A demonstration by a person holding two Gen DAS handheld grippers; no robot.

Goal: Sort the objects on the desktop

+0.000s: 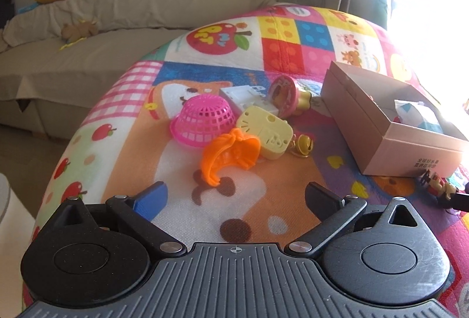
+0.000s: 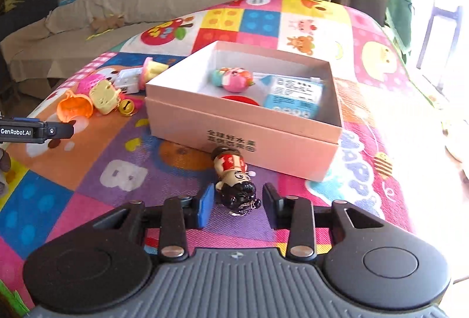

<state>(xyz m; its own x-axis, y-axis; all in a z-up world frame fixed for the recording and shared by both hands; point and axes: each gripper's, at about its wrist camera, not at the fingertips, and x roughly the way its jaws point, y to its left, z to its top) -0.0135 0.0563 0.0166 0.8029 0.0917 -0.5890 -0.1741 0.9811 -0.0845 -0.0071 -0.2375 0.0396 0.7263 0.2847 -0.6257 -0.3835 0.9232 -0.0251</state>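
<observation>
White "GenRobot.AI" lettering marks the left claw point(image 2: 63, 128) beside the box point(image 2: 243, 139).

Two low wrist views across the mat point(image 1: 293, 33) — shared box point(image 2: 243, 139).

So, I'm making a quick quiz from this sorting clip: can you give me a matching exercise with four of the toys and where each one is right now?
Things:
1. pink egg-shaped toy
2. black-haired figurine
3. pink basket
4. gold bell

Places:
a. upside down on the mat, left end of the toy cluster
b. inside the open box
c. lying on the mat, head between the right gripper fingers
d. on the mat beside the pale yellow toy

Pairs: 1-b, 2-c, 3-a, 4-d
</observation>
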